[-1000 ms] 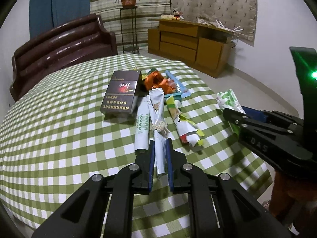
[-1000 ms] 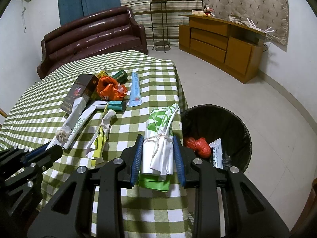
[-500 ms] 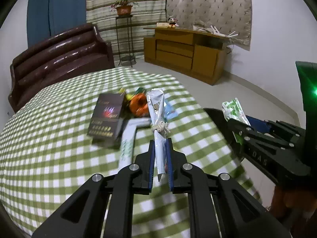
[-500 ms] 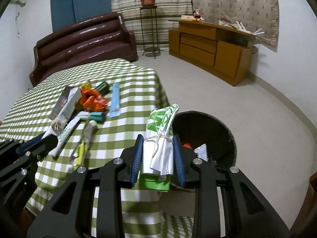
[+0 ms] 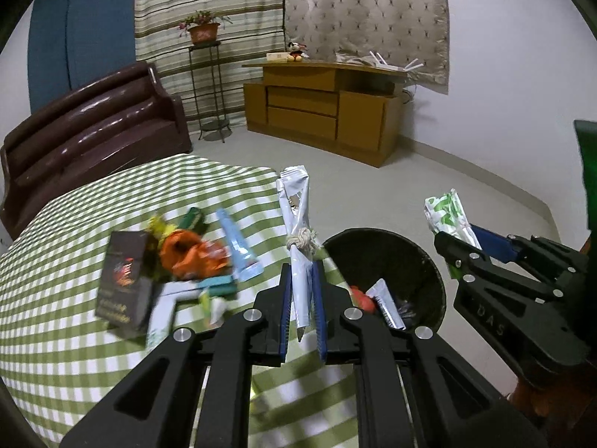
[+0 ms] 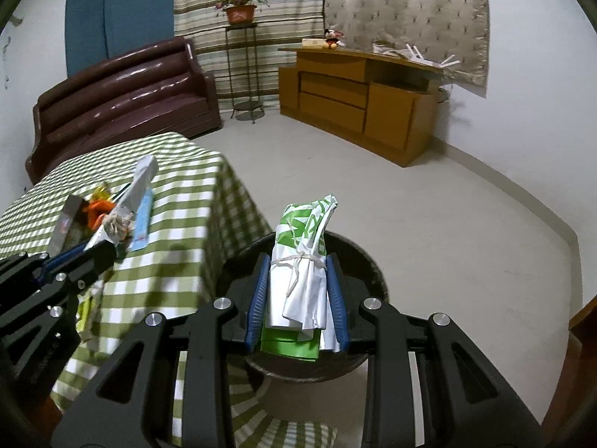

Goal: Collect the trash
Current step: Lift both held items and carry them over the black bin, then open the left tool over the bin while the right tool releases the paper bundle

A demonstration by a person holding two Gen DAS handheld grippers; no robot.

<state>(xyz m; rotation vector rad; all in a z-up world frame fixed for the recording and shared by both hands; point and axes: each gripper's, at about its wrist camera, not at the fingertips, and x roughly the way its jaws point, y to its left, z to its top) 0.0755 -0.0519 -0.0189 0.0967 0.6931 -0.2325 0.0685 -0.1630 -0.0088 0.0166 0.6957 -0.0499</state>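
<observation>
The left gripper (image 5: 301, 295) is clamped on a slim silvery-white wrapper tied with string (image 5: 297, 231), held above the checked table's edge beside the round black bin (image 5: 429, 265). The right gripper (image 6: 298, 295) grips a green-and-white wrapper bundle tied with string (image 6: 303, 250), directly over that bin.

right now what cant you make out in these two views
- Bin contents: right wrist view, hidden by the right gripper and its green and white wrapper.
- Print on the dark box: left wrist view, motion blur.
- Orange wrapper and the scraps around it: left wrist view, blurred into one heap.
- Lower end of the silver wrapper: left wrist view, covered by the left gripper.
- Person: neither view shows the hands.
</observation>
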